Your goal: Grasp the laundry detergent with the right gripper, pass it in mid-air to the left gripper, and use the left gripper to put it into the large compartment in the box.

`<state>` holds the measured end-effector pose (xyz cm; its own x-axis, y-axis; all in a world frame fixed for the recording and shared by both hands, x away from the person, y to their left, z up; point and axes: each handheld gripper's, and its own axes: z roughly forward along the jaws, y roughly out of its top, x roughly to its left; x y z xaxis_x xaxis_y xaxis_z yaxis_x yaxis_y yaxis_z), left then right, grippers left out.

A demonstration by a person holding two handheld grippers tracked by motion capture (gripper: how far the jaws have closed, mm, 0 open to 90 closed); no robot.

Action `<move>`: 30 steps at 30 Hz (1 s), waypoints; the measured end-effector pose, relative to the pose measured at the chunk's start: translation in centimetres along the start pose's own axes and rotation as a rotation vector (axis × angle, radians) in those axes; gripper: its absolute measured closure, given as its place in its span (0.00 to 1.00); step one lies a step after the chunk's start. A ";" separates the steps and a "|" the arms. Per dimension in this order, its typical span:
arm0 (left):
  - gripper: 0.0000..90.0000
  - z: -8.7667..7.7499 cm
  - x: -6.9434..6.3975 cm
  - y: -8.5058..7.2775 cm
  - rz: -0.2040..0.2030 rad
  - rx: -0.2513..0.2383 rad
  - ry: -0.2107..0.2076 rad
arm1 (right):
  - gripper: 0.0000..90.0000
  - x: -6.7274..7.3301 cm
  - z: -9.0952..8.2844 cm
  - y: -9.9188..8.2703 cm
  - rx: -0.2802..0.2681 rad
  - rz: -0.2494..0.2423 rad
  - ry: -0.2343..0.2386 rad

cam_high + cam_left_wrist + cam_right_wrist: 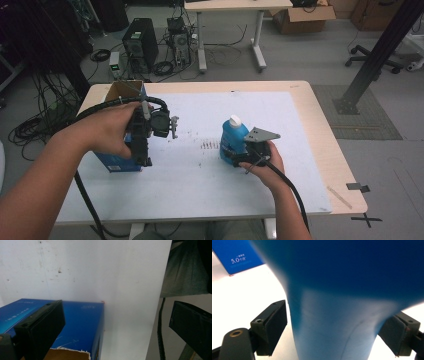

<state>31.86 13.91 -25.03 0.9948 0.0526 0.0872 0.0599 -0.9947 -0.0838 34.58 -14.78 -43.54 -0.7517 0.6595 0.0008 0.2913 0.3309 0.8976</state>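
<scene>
Here the right claw (235,156) sits low on the white table (210,185), with a blue bottle (233,140) standing upright between its jaws. In the right gripper view the bottle (342,315) fills the gap; the right jaw touches its side, while a thin gap remains at the left jaw, so whether the grip is firm I cannot tell. The bottle has a white cap (234,120). The left claw (141,155) is held above a blue box (120,161), pointing down, well left of the bottle. In the left gripper view its jaws stand wide apart and empty, the box (75,320) below them, its torn cardboard edge nearest.
</scene>
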 end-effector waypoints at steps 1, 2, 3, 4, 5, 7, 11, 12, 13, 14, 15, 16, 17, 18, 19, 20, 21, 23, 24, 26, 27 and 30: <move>0.01 0.0 0.0 0.0 0.001 0.000 0.001 | 0.18 0.0 0.0 0.0 -0.004 0.002 0.002; 0.01 0.0 0.0 0.0 0.001 -0.001 0.001 | 0.19 0.0 0.0 0.0 -0.007 0.005 0.003; 0.01 0.0 0.0 0.0 0.001 -0.001 0.001 | 0.19 0.0 0.0 0.0 -0.009 0.005 0.002; 0.01 0.0 0.0 0.0 0.001 0.000 0.001 | 0.20 0.0 0.0 0.0 -0.010 0.006 0.002; 0.01 -0.1 0.0 0.1 0.000 0.000 0.002 | 0.21 0.0 0.0 0.0 -0.011 0.005 0.003; 0.01 -0.1 0.0 0.1 0.001 0.003 0.002 | 0.21 0.0 0.0 0.0 -0.011 0.003 0.005; 0.01 -0.1 0.0 0.1 0.000 0.003 0.003 | 0.25 0.0 0.1 -0.1 -0.011 0.002 0.005; 0.01 -0.1 -0.1 0.1 -0.003 0.003 0.001 | 0.25 0.1 0.1 -0.1 -0.010 0.003 0.006; 0.01 -0.1 -0.1 0.1 -0.001 0.003 0.002 | 0.26 0.1 0.1 -0.1 -0.009 0.000 0.004; 0.01 -0.1 0.0 0.1 -0.001 0.004 0.002 | 0.27 0.1 0.2 -0.1 -0.007 0.000 0.006; 0.01 -0.1 -0.1 0.1 -0.003 0.005 0.001 | 0.27 0.1 0.2 -0.1 -0.006 0.001 0.007; 0.01 -0.1 -0.1 0.1 -0.004 0.005 0.001 | 0.28 0.1 0.2 -0.2 -0.006 0.001 0.006; 0.01 -0.1 -0.1 0.1 -0.002 0.005 0.002 | 0.28 0.1 0.2 -0.2 -0.006 0.000 0.006; 0.01 -0.2 -0.1 0.1 -0.002 0.005 0.002 | 0.30 0.1 0.2 -0.2 -0.006 -0.001 0.005; 0.01 -0.2 -0.1 0.1 -0.003 0.004 0.002 | 0.31 0.1 0.2 -0.2 -0.008 -0.003 0.003; 0.01 -0.2 -0.1 0.1 -0.001 0.005 0.003 | 0.32 0.1 0.2 -0.3 -0.010 -0.004 0.004; 0.01 -0.2 -0.1 0.1 -0.001 0.004 0.004 | 0.33 0.1 0.2 -0.3 -0.008 -0.002 0.003; 0.01 -0.2 -0.1 0.2 -0.001 0.008 0.003 | 0.35 0.1 0.3 -0.4 -0.006 -0.004 0.001; 0.01 -0.3 -0.1 0.2 -0.001 0.007 0.004 | 0.36 0.1 0.3 -0.5 -0.008 -0.004 -0.003; 0.01 -0.3 -0.1 0.3 0.000 0.004 0.003 | 0.39 0.0 0.3 -0.6 -0.010 -0.001 -0.007; 0.01 -0.3 -0.1 0.3 -0.003 0.003 0.003 | 0.40 0.0 0.3 -0.6 -0.012 -0.001 -0.004; 0.01 -0.3 -0.1 0.4 0.000 0.003 0.004 | 0.46 -0.1 0.4 -0.8 -0.015 0.002 0.015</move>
<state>31.80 13.52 -24.78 0.9945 0.0520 0.0908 0.0599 -0.9944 -0.0869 34.64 -14.79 -44.40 -0.7599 0.6499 0.0096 0.2841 0.3188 0.9042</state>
